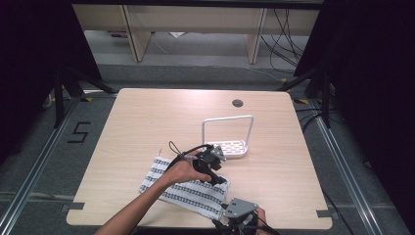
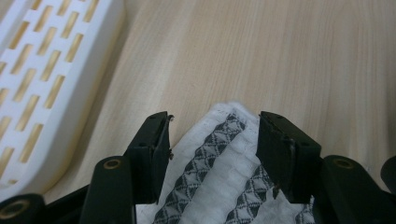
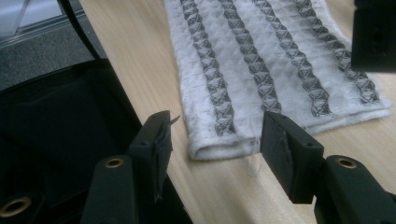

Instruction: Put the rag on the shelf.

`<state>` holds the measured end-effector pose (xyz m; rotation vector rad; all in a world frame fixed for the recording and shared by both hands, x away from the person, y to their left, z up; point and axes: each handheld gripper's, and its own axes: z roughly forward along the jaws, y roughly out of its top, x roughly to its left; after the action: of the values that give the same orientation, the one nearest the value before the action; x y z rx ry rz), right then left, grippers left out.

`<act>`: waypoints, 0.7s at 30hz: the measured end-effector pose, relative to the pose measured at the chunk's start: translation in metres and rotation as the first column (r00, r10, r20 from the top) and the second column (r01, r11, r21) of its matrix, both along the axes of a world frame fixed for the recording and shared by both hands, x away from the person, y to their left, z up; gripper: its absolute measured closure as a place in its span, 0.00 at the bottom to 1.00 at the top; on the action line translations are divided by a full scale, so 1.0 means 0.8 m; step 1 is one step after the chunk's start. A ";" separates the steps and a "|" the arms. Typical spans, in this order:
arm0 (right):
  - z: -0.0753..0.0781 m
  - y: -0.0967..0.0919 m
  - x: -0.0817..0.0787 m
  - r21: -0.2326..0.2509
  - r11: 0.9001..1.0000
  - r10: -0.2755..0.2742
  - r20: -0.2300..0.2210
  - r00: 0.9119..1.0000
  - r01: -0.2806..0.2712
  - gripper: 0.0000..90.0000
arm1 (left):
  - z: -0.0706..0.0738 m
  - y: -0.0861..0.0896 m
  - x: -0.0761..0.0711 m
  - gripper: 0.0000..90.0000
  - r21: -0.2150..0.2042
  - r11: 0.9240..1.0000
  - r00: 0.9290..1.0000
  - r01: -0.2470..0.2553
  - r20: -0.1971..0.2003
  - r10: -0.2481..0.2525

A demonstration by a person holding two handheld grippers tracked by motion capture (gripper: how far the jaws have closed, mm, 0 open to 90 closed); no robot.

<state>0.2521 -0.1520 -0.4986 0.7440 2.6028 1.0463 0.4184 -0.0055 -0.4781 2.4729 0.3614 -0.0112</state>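
One folded striped towel [image 1: 183,188] lies on the near part of the table [image 1: 147,117], just in front of one white rack [image 1: 230,142]. Two grippers are at work. Left gripper [image 2: 212,140]: jaws spread, set either side of the towel's far corner, the right jaw against the cloth edge, the left jaw clear of it. Right gripper [image 3: 215,140]: jaws spread around the towel's near corner at the table edge, not pressing it.
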 end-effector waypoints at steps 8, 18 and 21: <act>-0.003 0.002 0.000 -0.001 1.000 -0.017 -0.009 1.000 0.017 0.52 | -0.010 -0.017 0.005 0.50 0.037 0.999 0.999 0.041 -0.023 -0.040; -0.009 0.008 0.007 -0.017 1.000 -0.015 0.004 1.000 0.015 0.53 | -0.017 -0.030 0.004 0.56 0.065 0.995 0.996 0.081 -0.044 -0.079; -0.012 0.008 0.009 -0.035 0.999 -0.012 -0.016 1.000 0.011 0.56 | -0.015 -0.031 0.000 0.63 0.088 0.990 0.994 0.107 -0.022 -0.106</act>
<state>0.2594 -0.1459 -0.5084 0.7609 2.6200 0.9924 0.4187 -0.0299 -0.4903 2.5789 0.2415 -0.0621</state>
